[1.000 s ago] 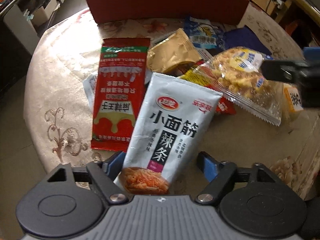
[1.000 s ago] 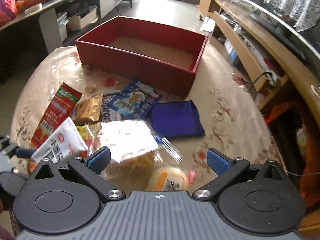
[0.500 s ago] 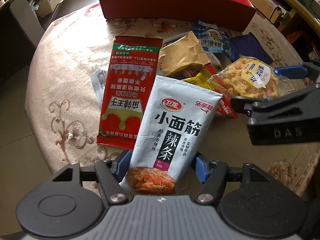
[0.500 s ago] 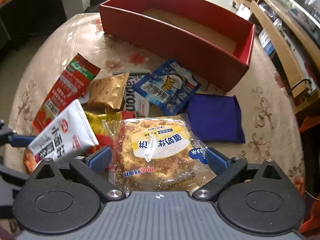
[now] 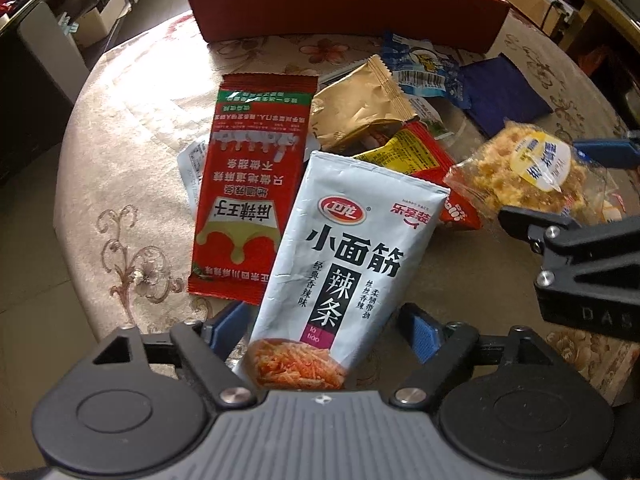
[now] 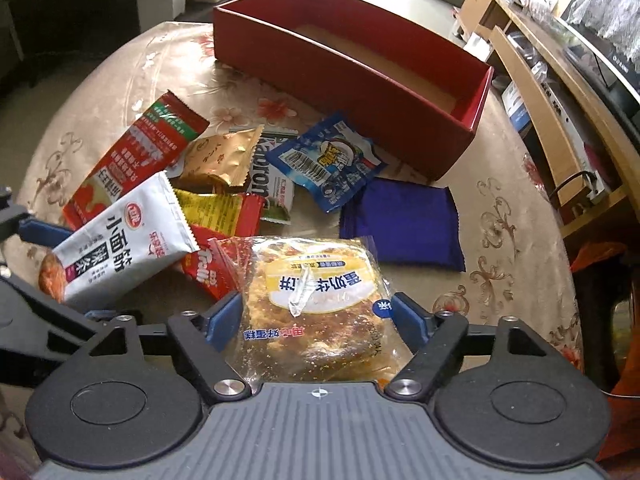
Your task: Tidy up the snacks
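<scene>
My left gripper (image 5: 324, 330) is shut on a white spicy-strip packet (image 5: 348, 264), held above the table; it also shows in the right wrist view (image 6: 120, 240). My right gripper (image 6: 316, 320) is shut on a clear-wrapped meat-floss cake (image 6: 316, 304), also seen at the right of the left wrist view (image 5: 524, 176). A red box (image 6: 360, 72), empty, stands at the back of the table. A long red packet (image 5: 248, 208), gold packet (image 5: 360, 108), blue-white packet (image 6: 324, 160), dark blue packet (image 6: 404, 224) and yellow-red packets (image 6: 216, 208) lie between the grippers and the box.
The round table (image 6: 500, 216) has a beige floral cloth; its edge curves close on the left and right. A wooden shelf unit (image 6: 560, 92) stands to the right, desks and storage boxes (image 5: 92, 28) to the left.
Both grippers have closed on their packets and lifted them a little. The cake has risen between the right fingers, and the right gripper has moved in nearer the left one.
</scene>
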Demonstrator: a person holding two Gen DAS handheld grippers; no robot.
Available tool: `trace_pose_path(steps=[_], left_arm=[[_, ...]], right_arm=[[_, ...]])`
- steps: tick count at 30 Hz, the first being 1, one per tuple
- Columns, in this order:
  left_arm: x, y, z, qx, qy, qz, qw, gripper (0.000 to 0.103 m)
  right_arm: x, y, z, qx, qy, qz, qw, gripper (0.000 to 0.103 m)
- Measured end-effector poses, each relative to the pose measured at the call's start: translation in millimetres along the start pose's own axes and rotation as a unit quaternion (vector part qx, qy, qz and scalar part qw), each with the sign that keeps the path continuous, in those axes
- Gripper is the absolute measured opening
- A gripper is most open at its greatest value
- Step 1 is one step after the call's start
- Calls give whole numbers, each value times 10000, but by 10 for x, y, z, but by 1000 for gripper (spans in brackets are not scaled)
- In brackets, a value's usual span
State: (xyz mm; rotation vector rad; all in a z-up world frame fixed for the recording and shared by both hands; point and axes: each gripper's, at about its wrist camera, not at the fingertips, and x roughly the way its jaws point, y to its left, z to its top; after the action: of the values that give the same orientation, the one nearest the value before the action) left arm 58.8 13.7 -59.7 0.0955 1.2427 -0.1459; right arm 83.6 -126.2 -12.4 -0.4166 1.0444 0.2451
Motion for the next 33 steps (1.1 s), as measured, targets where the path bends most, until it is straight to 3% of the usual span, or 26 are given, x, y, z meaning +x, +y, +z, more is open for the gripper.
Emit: trace_pose_path(steps=[3, 10, 16, 18, 25, 27, 33], left_arm=[[-47, -1, -7, -96, -4, -14, 10000, 63], [-108, 11, -58, -166, 1, -67, 9998, 50], [-163, -3, -111, -221, -14, -177, 9996, 47], [-186, -5, -120, -253, -28, -220, 9994, 46], [-199, -5, -126, -330, -27, -249, 9991, 45], [-204, -2, -118, -340, -40, -255, 9991, 45], [-178, -13, -100, -294, 19, -302, 9991, 45]], right_arm=[[-61, -2, -18, 33, -74, 38, 10000, 78], [-160, 75, -84, -99, -243, -278, 9993, 69], [-255, 129, -143, -120, -394, -474, 9980, 62], [-287, 108, -153, -22, -417, -360, 9985, 57], [-283, -12, -178, 361, -325, 9, 9988, 53], [-284, -38, -179, 486, -316, 145, 9982, 46], [-262, -78, -162, 619, -283, 341, 9971, 49]])
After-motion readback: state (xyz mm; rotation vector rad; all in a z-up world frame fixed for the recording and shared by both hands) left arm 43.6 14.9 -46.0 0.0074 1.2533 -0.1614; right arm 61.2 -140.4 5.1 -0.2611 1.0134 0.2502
